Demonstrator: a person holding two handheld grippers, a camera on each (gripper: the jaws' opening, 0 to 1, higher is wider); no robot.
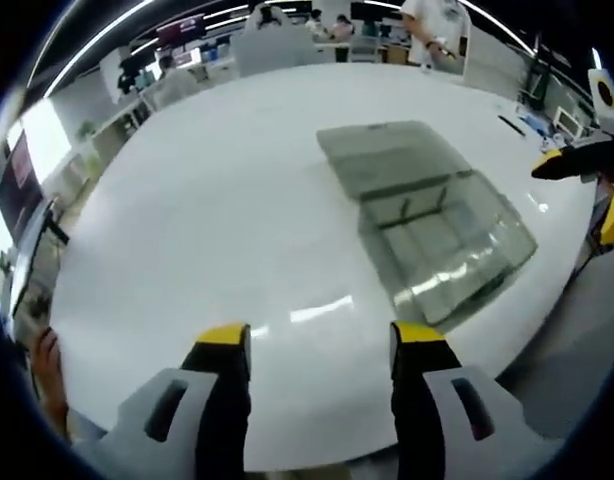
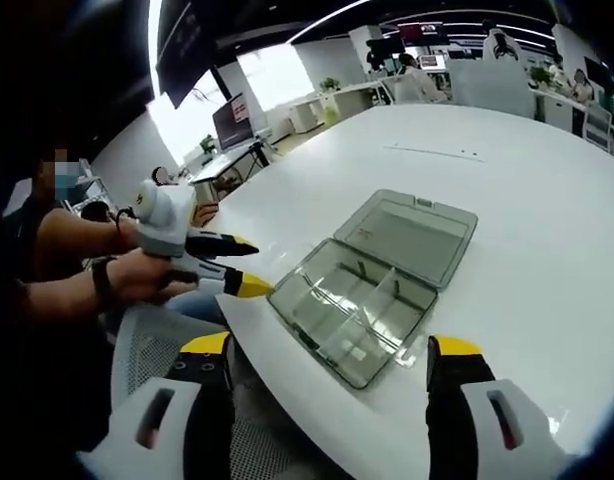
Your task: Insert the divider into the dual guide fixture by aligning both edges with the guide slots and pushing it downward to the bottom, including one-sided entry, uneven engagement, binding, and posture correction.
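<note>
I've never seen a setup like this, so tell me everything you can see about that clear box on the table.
The clear box looks like smoky see-through plastic. It lies open on the white table, near its edge, hinged lid flat behind the tray. Thin dividers split the tray into compartments. The left tongs hover open beside one corner, seemingly not touching.

Open clear box between parted tongs

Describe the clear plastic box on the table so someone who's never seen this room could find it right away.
Find the big white table. Near its curved edge lies the compartment box, smoky transparent plastic, lying open with its hinged lid folded flat behind. Thin dividers split its tray into sections, and it is see-through.
</note>
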